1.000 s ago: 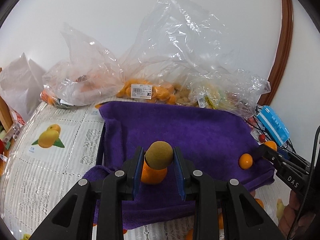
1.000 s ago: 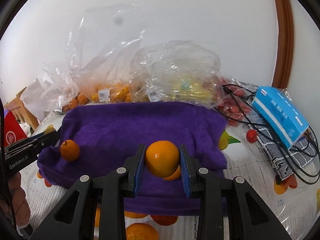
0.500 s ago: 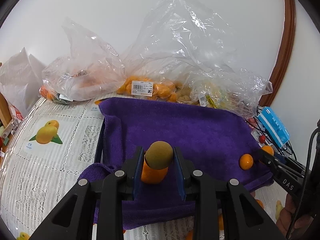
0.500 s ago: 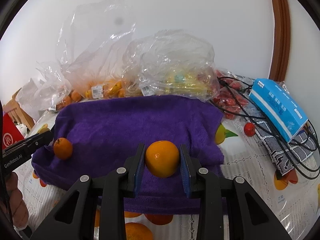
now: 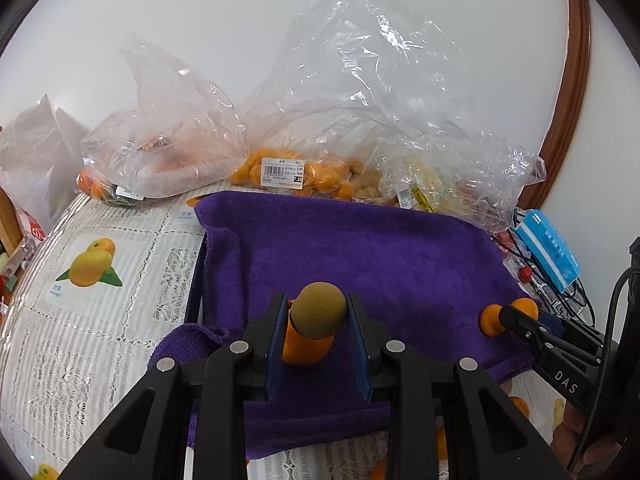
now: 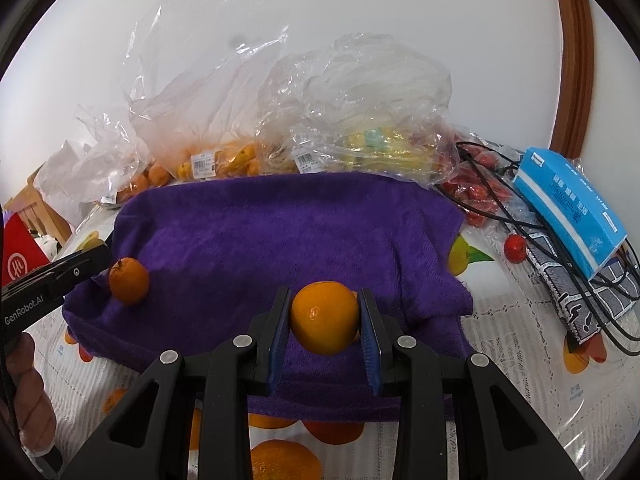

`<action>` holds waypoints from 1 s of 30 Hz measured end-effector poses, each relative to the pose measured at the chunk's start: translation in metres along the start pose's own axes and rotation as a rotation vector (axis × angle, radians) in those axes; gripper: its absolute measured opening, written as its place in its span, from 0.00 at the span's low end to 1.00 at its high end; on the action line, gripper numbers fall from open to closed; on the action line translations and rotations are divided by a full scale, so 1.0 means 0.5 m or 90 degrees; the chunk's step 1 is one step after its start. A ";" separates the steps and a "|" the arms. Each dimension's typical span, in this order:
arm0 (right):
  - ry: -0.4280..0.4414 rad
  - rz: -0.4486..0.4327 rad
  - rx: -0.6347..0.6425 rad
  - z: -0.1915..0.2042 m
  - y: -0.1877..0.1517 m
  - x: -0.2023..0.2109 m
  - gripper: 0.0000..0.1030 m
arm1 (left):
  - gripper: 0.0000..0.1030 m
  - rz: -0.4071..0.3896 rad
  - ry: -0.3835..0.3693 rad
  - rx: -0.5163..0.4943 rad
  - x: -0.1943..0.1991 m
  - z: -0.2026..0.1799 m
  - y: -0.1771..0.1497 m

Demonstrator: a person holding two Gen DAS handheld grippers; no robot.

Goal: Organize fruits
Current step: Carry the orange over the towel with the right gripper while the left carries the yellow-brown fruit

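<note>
Since a second ago, we note little change beyond the right view lifting slightly. The left hand-held gripper (image 5: 317, 334) grasps a kiwi (image 5: 319, 311) above the purple towel (image 5: 360, 248)'s near-left corner, over a mandarin (image 6: 129, 281); the right hand-held gripper (image 6: 325, 320) grasps an orange (image 6: 325, 318) at its near edge. Risk: round fruit may roll off the rumpled towel toward the counter (image 5: 100, 320) edge on release.

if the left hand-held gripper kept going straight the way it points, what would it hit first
Probably the purple towel: the left hand-held gripper, shut on a kiwi, points down at it. An orange sits just under the kiwi; depth unclear.
</note>
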State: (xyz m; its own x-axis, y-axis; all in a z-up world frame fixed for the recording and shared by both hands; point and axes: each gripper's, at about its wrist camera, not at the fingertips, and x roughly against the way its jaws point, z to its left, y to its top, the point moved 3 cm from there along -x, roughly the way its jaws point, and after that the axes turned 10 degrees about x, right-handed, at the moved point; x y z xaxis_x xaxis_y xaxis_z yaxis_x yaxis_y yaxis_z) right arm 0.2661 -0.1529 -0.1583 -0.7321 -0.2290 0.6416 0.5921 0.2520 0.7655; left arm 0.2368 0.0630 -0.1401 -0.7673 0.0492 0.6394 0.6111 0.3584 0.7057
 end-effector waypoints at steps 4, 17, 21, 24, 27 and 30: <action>0.004 0.007 0.000 0.000 0.000 -0.007 0.32 | 0.27 0.003 0.000 0.002 -0.002 0.001 -0.001; 0.002 0.010 0.007 0.004 0.000 -0.009 0.32 | 0.27 0.003 -0.003 -0.006 -0.001 -0.005 -0.004; 0.003 0.016 0.008 0.004 -0.002 -0.011 0.32 | 0.27 0.008 -0.003 -0.007 -0.005 -0.005 -0.005; 0.003 0.018 0.012 0.007 -0.001 -0.012 0.32 | 0.27 0.009 -0.002 -0.008 -0.007 -0.005 -0.005; 0.003 0.022 0.013 0.008 -0.002 -0.015 0.32 | 0.27 0.013 -0.003 -0.005 -0.009 -0.004 -0.006; 0.000 0.024 0.013 0.007 -0.002 -0.015 0.32 | 0.27 0.013 -0.002 -0.006 -0.009 -0.004 -0.006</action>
State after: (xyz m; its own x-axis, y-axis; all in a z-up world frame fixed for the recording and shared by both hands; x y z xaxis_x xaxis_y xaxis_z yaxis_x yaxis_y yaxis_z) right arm 0.2699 -0.1482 -0.1642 -0.7097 -0.2193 0.6695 0.6118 0.2794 0.7400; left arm 0.2389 0.0596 -0.1447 -0.7555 0.0598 0.6524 0.6283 0.3485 0.6956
